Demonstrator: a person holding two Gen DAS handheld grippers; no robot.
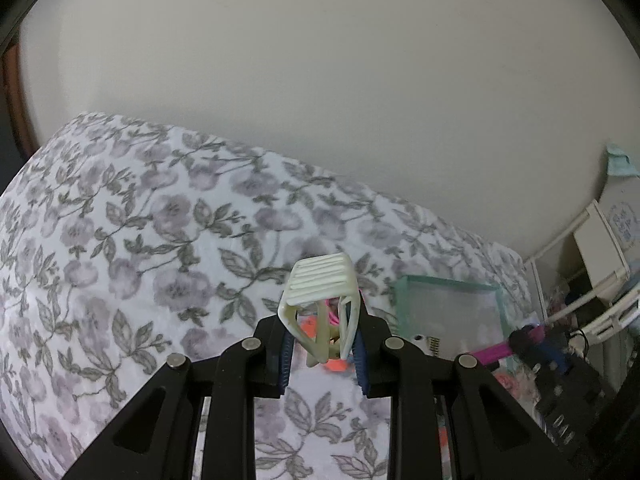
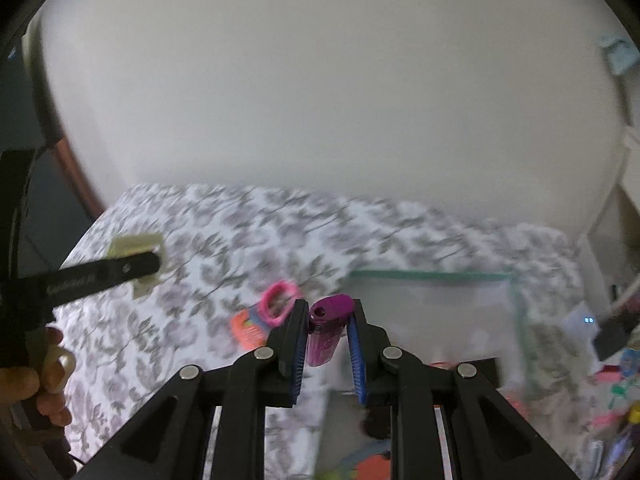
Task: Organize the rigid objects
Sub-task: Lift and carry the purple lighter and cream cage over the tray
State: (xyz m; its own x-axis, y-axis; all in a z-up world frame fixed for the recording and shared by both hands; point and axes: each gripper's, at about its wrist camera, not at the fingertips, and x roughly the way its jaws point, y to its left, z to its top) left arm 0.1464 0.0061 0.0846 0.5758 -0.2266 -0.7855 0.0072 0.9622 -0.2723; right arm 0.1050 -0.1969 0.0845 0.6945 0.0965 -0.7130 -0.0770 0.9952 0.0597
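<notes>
Left tool (image 1: 324, 354): black two-finger frame with blue ribbed pads, lower centre of the left wrist view, pinching a pale cream plastic cage-like piece with a slatted top (image 1: 320, 296). The piece stands up from between the pads at mid-frame, above the bedcover.

Right tool (image 2: 329, 350): same build, lower centre of the right wrist view, pressed together on a magenta translucent plastic lighter (image 2: 326, 330), its rounded cap uppermost.

Bed: white bedcover printed with grey-lilac flowers and leaves (image 1: 140, 240), filling the left and middle of both views.

On the bedcover, right wrist view, just left of the right tool: a pink plastic ring-shaped item (image 2: 278, 300) lying against an orange flat packet (image 2: 249, 326).

Right of centre in both views: a shallow clear box with a green rim (image 2: 432, 276).

Left edge of the right wrist view: a person's hand (image 2: 28, 384) on the left tool's handle.

Background: plain pale wall (image 1: 320, 100).
</notes>
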